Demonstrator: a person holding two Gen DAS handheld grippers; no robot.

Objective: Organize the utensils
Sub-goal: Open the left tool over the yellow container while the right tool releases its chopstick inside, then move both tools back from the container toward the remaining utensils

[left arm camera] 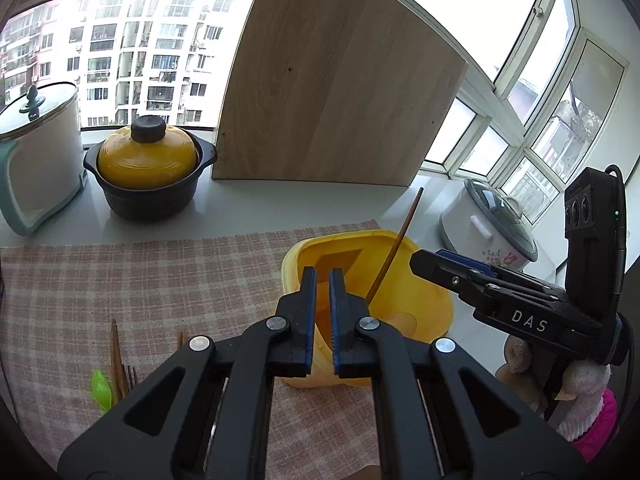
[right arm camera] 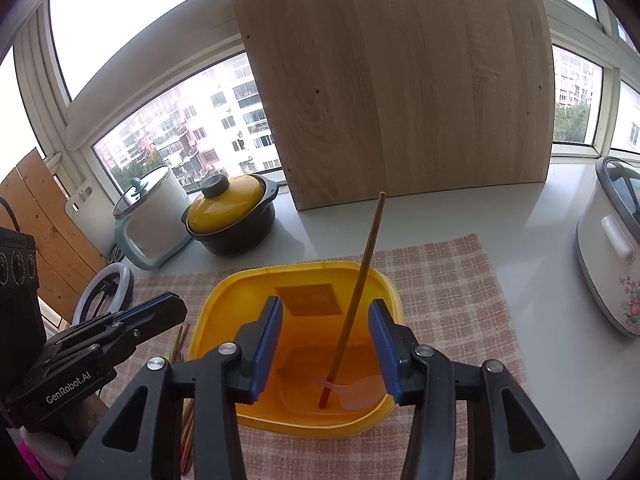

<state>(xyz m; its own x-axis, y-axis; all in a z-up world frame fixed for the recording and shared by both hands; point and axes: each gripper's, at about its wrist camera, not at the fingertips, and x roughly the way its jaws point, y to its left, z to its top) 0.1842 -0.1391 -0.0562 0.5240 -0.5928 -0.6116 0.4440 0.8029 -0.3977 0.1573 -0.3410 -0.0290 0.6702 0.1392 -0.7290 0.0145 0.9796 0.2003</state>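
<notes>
Deposit step: right tongs released above the yellow tub, 1 chopstick inside. Left tongs clenched, empty. Next: collect remaining utensils from the bench.

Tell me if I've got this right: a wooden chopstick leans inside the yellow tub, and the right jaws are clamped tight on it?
Not quite. The wooden chopstick does lean inside the yellow tub, but the right gripper is not clamped on it: its jaws stand apart, with the chopstick free between them. The right wrist view shows this.
</notes>
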